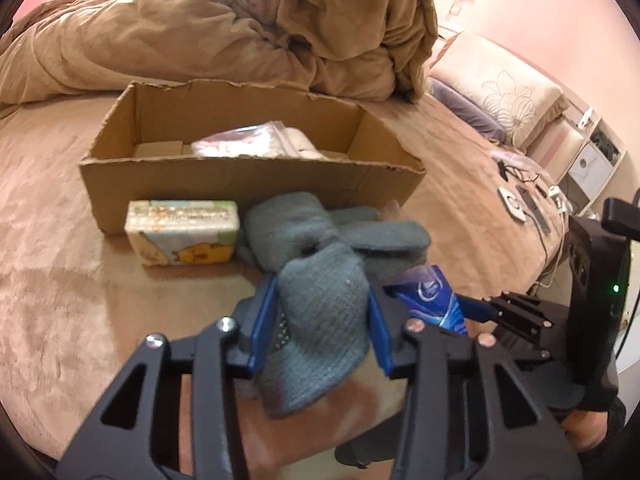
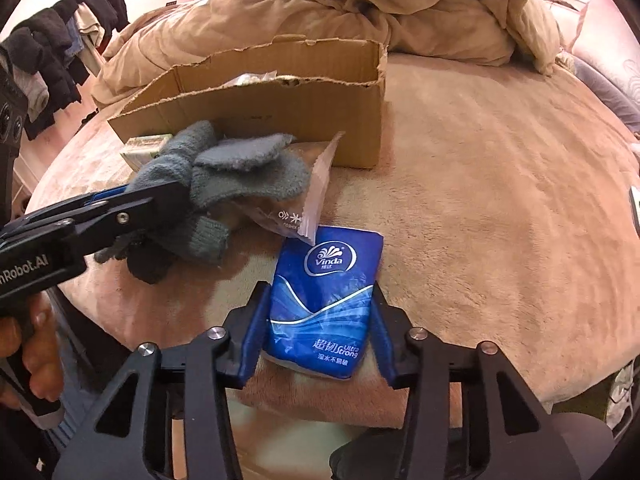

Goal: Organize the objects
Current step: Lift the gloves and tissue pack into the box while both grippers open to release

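Left wrist view: grey glove [image 1: 320, 304] was clamped by the left hand-held gripper [image 1: 322, 316] on the bed [image 1: 60, 280]; tissue pack [image 2: 326, 304] was pinched by the right hand-held gripper [image 2: 320, 320], near the box [image 2: 280, 120].

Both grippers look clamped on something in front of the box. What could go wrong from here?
1. The left gripper pinches one grey glove from a tangled pile; lifting may drag the others along, or they may drop off short of the box.
2. A clear packet overlaps the blue tissue pack in the right gripper; lifting could shift it.
3. The two grippers sit close together and may collide when raised.
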